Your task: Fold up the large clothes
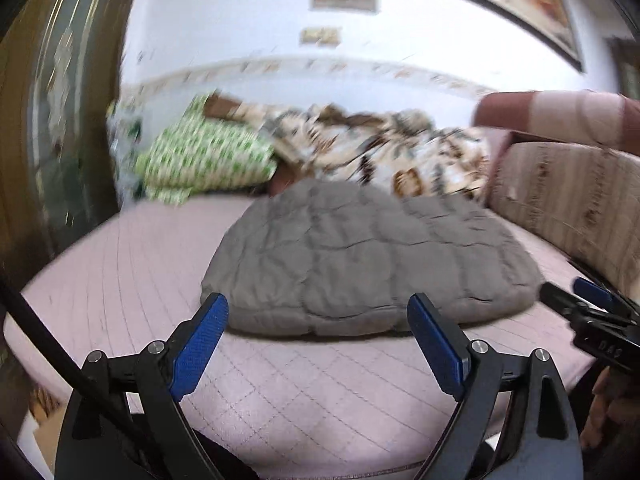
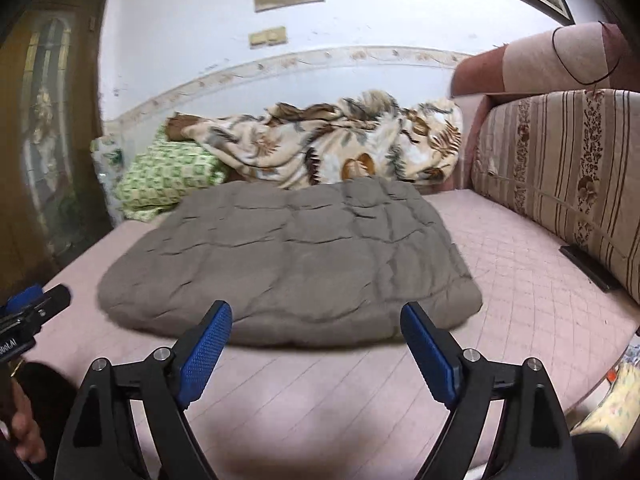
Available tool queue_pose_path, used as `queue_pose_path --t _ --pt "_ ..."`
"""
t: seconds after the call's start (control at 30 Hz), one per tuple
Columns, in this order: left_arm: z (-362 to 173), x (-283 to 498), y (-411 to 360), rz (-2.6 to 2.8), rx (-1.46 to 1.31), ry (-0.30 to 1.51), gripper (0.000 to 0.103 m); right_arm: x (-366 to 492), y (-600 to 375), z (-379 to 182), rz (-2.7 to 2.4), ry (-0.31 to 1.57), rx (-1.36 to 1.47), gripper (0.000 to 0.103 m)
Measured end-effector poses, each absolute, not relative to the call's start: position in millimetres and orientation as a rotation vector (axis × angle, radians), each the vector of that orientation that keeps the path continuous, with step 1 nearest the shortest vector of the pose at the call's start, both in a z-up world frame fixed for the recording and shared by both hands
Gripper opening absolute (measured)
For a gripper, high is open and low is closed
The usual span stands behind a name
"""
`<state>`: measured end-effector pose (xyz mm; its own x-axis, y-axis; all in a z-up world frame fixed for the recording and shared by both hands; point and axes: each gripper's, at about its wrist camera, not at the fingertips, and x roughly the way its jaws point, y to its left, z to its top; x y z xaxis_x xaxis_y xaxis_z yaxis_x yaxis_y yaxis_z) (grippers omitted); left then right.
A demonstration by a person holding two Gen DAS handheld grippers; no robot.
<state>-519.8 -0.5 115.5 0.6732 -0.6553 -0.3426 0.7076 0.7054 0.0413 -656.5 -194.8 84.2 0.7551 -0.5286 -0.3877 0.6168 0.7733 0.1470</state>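
A grey quilted garment (image 1: 372, 256) lies folded into a thick rectangle on the pink quilted mattress (image 1: 280, 392). It also fills the middle of the right wrist view (image 2: 288, 256). My left gripper (image 1: 318, 312) hovers just short of its near edge, jaws wide, nothing between the blue pads (image 1: 200, 344). My right gripper (image 2: 316, 320) stands open the same way before the garment's near edge, pads (image 2: 206, 348) bare. Each gripper shows at the edge of the other's view: the right one (image 1: 588, 308), the left one (image 2: 36, 304).
A leaf-patterned blanket (image 2: 340, 144) and a green checked pillow (image 2: 168, 176) lie heaped behind the garment by the wall. A striped sofa back cushion (image 2: 560, 184) runs along the right. A dark flat object (image 2: 592, 268) rests at its foot. A wooden door (image 2: 48, 120) stands at left.
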Motion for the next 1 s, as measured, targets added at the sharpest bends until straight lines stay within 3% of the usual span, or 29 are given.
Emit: queue_pose_path --t 0.13,0.23,0.33,0.5,0.73,1.0 --pt "137.7 -546.1 0.2 -0.788 0.199 0.213 0.095 -663.8 -163.9 94.8 -0.581 0.299 0.219 0.090" --pt "167.6 -537.7 0.5 -0.807 0.141 0.232 0.095 -668.6 -150.2 117.9 -0.583 0.242 0.159 0.091" --pt "200.5 -527.3 -2.5 -0.772 0.123 0.240 0.099 -667.9 -141.4 144.1 -0.587 0.216 0.109 0.100" --pt "236.8 -512.2 -15.5 -0.683 0.152 0.331 0.100 -658.0 -142.6 183.4 -0.546 0.255 0.108 0.102" --pt "208.8 -526.4 -10.8 -0.654 0.150 0.335 0.100 -656.4 -137.9 185.3 -0.595 0.291 0.191 0.102" --pt "166.3 -514.9 -3.6 -0.732 0.128 0.534 0.099 -658.5 -133.5 144.4 -0.623 0.359 0.214 0.102"
